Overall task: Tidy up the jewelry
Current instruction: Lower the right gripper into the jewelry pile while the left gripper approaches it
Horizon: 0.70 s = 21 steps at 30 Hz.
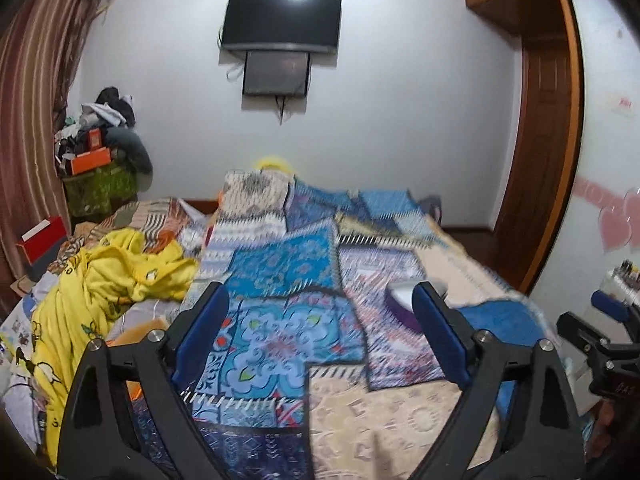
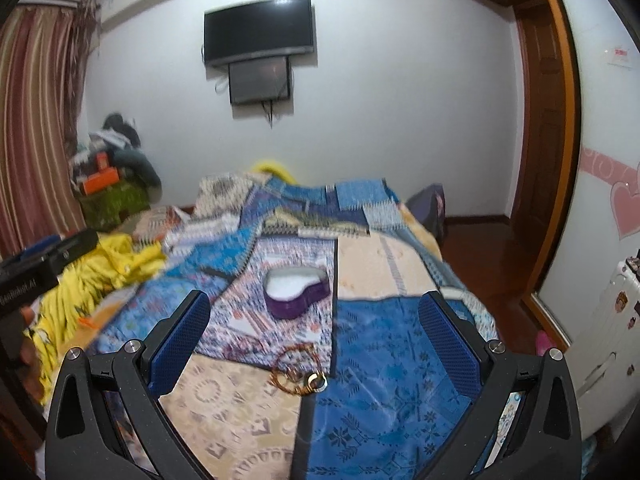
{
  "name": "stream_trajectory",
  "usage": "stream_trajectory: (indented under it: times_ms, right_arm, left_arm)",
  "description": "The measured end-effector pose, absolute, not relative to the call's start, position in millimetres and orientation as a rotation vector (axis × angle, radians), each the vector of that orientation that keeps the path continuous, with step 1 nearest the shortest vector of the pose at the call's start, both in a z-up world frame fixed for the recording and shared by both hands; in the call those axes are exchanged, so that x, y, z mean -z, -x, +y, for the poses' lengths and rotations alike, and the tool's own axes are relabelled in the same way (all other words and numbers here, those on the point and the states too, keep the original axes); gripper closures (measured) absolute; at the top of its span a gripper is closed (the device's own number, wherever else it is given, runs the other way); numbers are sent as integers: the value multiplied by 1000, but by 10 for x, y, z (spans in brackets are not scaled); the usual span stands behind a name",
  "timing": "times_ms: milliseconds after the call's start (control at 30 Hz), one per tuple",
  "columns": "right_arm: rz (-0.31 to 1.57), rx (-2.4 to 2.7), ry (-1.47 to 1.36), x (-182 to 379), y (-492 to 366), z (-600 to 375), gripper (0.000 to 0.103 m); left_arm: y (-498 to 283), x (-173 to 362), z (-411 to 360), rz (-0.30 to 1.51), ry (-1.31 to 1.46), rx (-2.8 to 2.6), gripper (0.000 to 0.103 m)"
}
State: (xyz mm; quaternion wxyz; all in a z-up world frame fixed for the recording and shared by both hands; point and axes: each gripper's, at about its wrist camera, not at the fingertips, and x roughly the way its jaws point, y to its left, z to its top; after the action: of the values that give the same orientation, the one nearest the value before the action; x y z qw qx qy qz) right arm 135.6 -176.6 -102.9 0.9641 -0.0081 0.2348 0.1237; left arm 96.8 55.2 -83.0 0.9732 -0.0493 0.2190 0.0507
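A purple heart-shaped jewelry box (image 2: 298, 292) with a white lining lies open on the patchwork bedspread (image 2: 372, 264). In the left wrist view its edge (image 1: 400, 306) shows behind the right finger. A beaded bracelet (image 2: 288, 360) and a gold ring (image 2: 316, 380) lie on the bedspread near me. My right gripper (image 2: 316, 344) is open and empty, above and around the jewelry, apart from it. My left gripper (image 1: 320, 328) is open and empty over the bedspread, to the left of the box.
A yellow garment (image 1: 104, 280) is heaped on the bed's left side. Boxes and clothes (image 1: 100, 148) are piled by the curtain. A television (image 1: 280, 20) hangs on the far wall. A wooden door (image 1: 544, 152) and a white cabinet (image 2: 600, 352) stand at the right.
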Motion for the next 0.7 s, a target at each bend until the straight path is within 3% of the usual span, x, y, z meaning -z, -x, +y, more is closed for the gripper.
stream_trajectory:
  times_ms: [133, 333, 433, 700]
  right_arm:
    - [559, -252, 21, 1215, -1469, -1804, 2]
    - [661, -285, 5, 1409, -1606, -1845, 15]
    - [713, -294, 13, 1528, -1715, -1826, 27]
    - [793, -327, -6, 1665, -1892, -1844, 48]
  left_arm:
    - [-1151, 1097, 575, 546, 50, -99, 21]
    - [-1316, 1451, 555, 692, 27, -47, 44]
    - [-1379, 1566, 541, 745, 43, -20, 51]
    - [-1538, 1728, 447, 854, 76, 91, 59]
